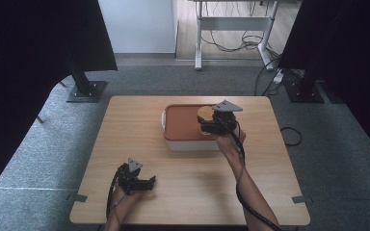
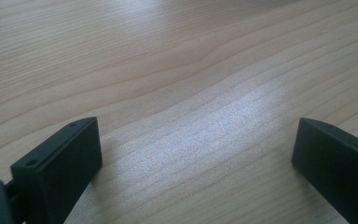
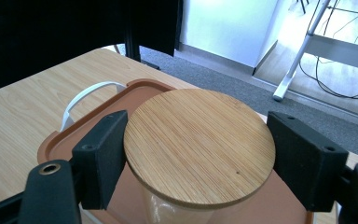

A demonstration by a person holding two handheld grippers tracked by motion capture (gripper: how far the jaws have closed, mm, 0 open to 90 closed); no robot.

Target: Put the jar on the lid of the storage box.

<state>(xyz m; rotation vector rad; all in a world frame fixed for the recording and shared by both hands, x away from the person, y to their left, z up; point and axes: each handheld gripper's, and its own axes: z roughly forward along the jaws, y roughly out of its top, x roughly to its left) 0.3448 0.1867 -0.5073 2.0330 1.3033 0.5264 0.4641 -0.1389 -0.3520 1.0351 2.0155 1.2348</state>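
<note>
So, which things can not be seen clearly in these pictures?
- Jar contents: in the right gripper view, the bamboo lid covers the glass.
- Right gripper grip: the jaws flank the lid, but contact is unclear.
- White box interior: in the high view, its brown lid hides it.
- Left gripper: open, jaw bases cut off by the frame edge.

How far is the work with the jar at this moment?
Done: the jar with its round bamboo lid stands on the box's brown lid. In hand: the right claw brackets the bamboo lid, touching at one side. The left claw rests open on the table. Left: cannot tell.
</note>
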